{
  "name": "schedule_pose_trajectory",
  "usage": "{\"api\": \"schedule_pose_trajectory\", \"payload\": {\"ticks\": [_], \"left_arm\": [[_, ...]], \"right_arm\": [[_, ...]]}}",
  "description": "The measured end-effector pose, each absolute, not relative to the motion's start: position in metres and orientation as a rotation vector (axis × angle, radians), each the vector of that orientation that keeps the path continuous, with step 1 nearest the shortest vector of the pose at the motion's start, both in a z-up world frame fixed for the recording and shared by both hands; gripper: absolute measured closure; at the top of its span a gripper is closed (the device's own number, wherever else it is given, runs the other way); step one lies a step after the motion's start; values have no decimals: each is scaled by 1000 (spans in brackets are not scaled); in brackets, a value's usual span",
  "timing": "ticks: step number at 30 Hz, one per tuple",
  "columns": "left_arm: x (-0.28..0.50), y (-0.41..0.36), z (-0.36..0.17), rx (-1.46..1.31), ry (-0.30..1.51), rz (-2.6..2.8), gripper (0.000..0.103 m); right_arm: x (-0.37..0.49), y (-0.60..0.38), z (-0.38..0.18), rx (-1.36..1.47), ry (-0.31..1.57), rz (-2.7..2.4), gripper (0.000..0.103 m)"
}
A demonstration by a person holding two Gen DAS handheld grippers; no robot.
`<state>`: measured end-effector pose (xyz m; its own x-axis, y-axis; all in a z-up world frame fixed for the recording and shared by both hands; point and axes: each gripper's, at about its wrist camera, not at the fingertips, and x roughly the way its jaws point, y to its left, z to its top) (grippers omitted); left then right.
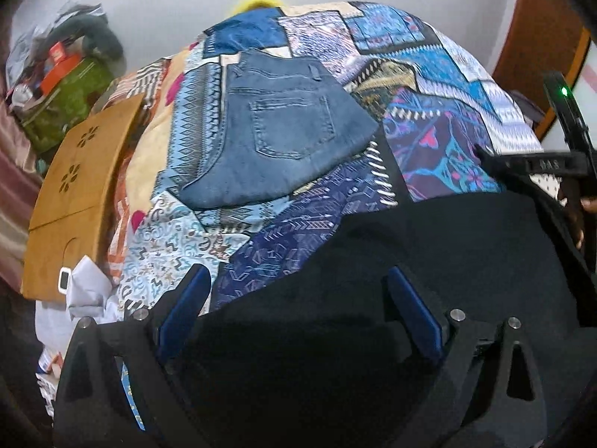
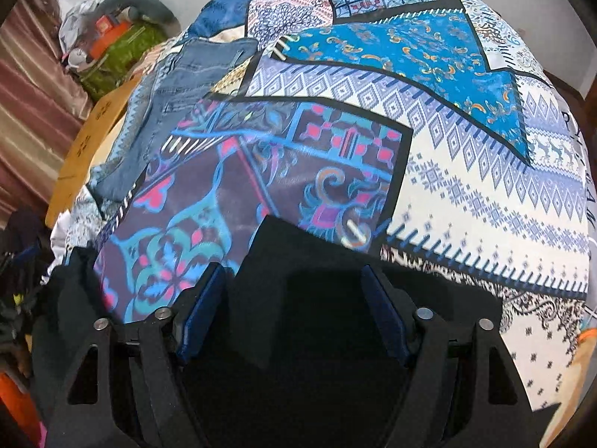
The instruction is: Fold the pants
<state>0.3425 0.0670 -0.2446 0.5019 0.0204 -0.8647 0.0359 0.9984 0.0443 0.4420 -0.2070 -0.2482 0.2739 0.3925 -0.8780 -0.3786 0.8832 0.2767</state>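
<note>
Black pants (image 1: 447, 254) lie on a patchwork bedspread (image 1: 429, 138) at the near edge. My left gripper (image 1: 298, 287) is open, its blue pads (image 1: 194, 295) spread over the black cloth's left part. My right gripper (image 2: 294, 283) is open too, with a corner of the black pants (image 2: 298, 261) lying between its blue pads (image 2: 380, 298). The right gripper also shows at the right of the left wrist view (image 1: 530, 164). A folded pair of blue jeans (image 1: 283, 134) lies farther back on the bed, also in the right wrist view (image 2: 179, 100).
A wooden board (image 1: 78, 186) with cut-out flowers leans at the bed's left side. A pile of bags and boxes (image 1: 63, 86) sits at the back left by a pink curtain (image 2: 30, 93). White cloth (image 1: 86, 291) lies beside the bed. A wooden door (image 1: 537, 26) is at the right.
</note>
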Motion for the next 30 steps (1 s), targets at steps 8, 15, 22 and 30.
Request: {"api": "schedule_pose_trajectory", "payload": {"ticks": [8, 15, 22, 30], "left_arm": [[334, 53, -236, 47, 1047, -31, 6], [319, 24, -215, 54, 1034, -74, 6], [302, -36, -203, 62, 1078, -206, 6], [283, -112, -213, 125, 1132, -309, 6]], "right_arm": [[449, -239, -242, 107, 1154, 485, 95], [410, -305, -183, 186, 998, 447, 95], [362, -372, -116, 194, 826, 388, 95], [307, -425, -101, 147, 753, 332, 95]]}}
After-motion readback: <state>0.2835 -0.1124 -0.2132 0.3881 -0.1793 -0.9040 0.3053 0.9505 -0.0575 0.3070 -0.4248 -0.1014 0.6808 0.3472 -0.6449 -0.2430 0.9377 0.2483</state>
